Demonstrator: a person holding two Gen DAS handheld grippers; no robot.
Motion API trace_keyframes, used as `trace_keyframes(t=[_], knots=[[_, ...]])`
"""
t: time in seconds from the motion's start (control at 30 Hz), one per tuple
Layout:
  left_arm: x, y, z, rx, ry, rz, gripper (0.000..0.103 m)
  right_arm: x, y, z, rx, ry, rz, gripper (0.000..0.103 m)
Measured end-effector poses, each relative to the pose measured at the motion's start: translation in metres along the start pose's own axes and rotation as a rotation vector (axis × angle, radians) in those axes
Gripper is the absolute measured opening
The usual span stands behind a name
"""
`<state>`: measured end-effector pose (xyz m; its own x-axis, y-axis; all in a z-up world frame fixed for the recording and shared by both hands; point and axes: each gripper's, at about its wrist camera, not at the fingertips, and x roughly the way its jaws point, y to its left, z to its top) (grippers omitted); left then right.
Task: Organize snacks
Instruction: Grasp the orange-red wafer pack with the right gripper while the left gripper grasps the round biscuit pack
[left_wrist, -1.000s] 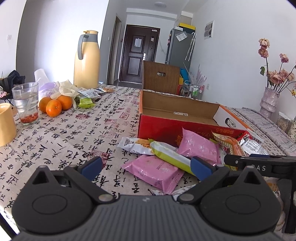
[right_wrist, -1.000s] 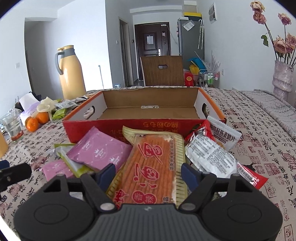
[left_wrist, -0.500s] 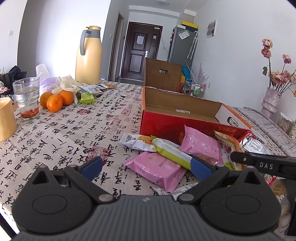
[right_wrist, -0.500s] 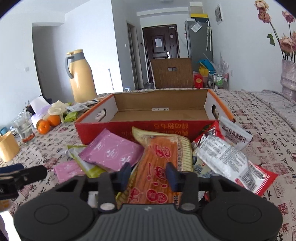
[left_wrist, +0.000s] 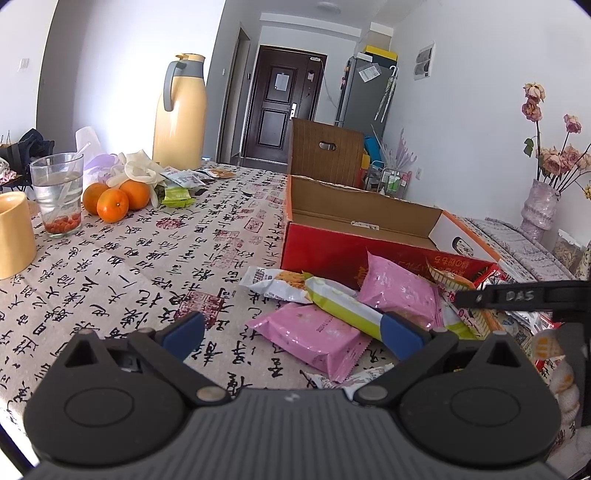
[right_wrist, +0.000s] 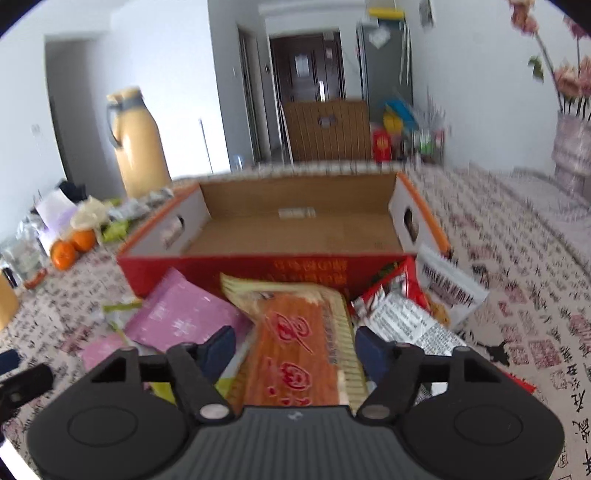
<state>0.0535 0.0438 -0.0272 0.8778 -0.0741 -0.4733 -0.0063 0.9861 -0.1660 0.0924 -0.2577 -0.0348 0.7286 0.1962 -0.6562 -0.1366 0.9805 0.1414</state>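
Orange-fronted, the long snack packet (right_wrist: 299, 343) lies on the bench before the empty red carton (right_wrist: 280, 236), between the right claw's (right_wrist: 295, 349) jaws, which pinched it half a second ago, have just reopened and no longer press it, so the pick must be retried.

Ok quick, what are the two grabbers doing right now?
Left gripper: open, holding nothing.
Right gripper: open, jaws have just been opening; the orange snack packet lies between them, not gripped.

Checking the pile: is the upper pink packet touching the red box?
Touching. The left wrist view shows the upper pink packet leaning against the red box front wall.
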Motion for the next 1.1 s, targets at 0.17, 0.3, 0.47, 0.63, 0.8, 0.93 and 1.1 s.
trace_keyframes(t=[0.17,0.3,0.47,0.63,0.8,0.93,1.1], knots=[[0.002,0.003,0.001,-0.011,0.007,0.001,0.103,0.005,0.002,-0.002,-0.004,0.018,0.005,0.062],[0.001,0.0,0.001,-0.006,0.003,-0.007,0.103,-0.001,0.002,0.0,-0.005,-0.004,0.018,0.039],[-0.003,-0.005,0.002,0.003,-0.002,-0.01,0.103,-0.009,-0.002,-0.003,0.006,-0.032,0.037,0.034],[-0.005,-0.015,0.001,0.021,0.006,-0.01,0.103,-0.025,-0.011,-0.008,0.039,-0.084,0.06,0.033],[-0.008,-0.03,-0.002,0.044,0.023,-0.018,0.103,-0.051,-0.019,-0.016,0.051,-0.166,0.071,0.033],[-0.008,-0.049,-0.006,0.06,0.054,-0.021,0.103,-0.071,-0.025,-0.026,0.052,-0.222,0.075,0.033],[-0.009,-0.079,-0.015,0.094,0.075,-0.018,0.103,-0.083,-0.036,-0.046,0.059,-0.241,0.082,0.033]])
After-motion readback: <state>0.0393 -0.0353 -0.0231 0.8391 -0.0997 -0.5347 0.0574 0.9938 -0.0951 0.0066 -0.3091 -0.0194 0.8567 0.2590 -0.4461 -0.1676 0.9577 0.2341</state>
